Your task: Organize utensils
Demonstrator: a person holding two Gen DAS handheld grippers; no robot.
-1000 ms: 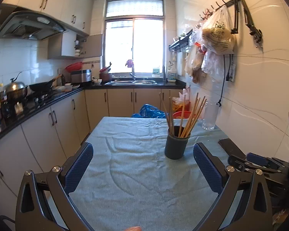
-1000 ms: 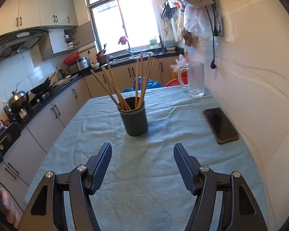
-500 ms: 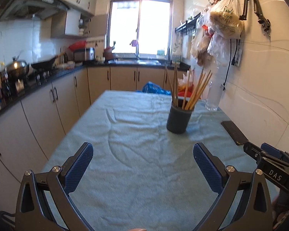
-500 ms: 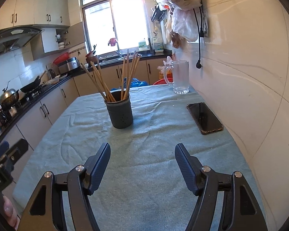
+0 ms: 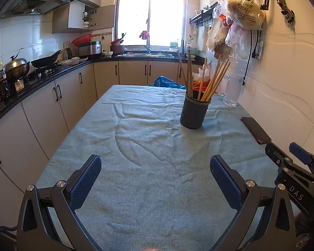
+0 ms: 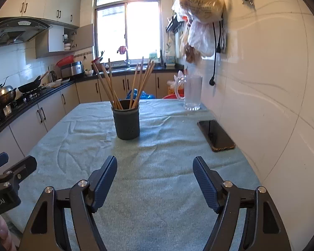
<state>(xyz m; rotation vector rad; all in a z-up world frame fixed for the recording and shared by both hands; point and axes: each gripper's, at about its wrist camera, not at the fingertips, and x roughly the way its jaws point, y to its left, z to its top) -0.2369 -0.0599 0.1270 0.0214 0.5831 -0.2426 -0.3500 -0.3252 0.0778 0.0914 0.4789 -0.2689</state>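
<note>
A dark grey perforated utensil holder stands upright on the green tablecloth, filled with several wooden chopsticks. It also shows in the right wrist view, with the chopsticks fanned out. My left gripper is open and empty, low over the near part of the table, well short of the holder. My right gripper is open and empty, also near the front, facing the holder. The right gripper's body shows at the left wrist view's right edge.
A black phone lies on the cloth by the right wall. A clear glass mug stands at the far right. Plastic bags hang on the wall above. Cabinets and a stove counter run along the left.
Both grippers have drawn back toward the near end of the table and lowered; the holder looks farther away. Both stay open and empty.
</note>
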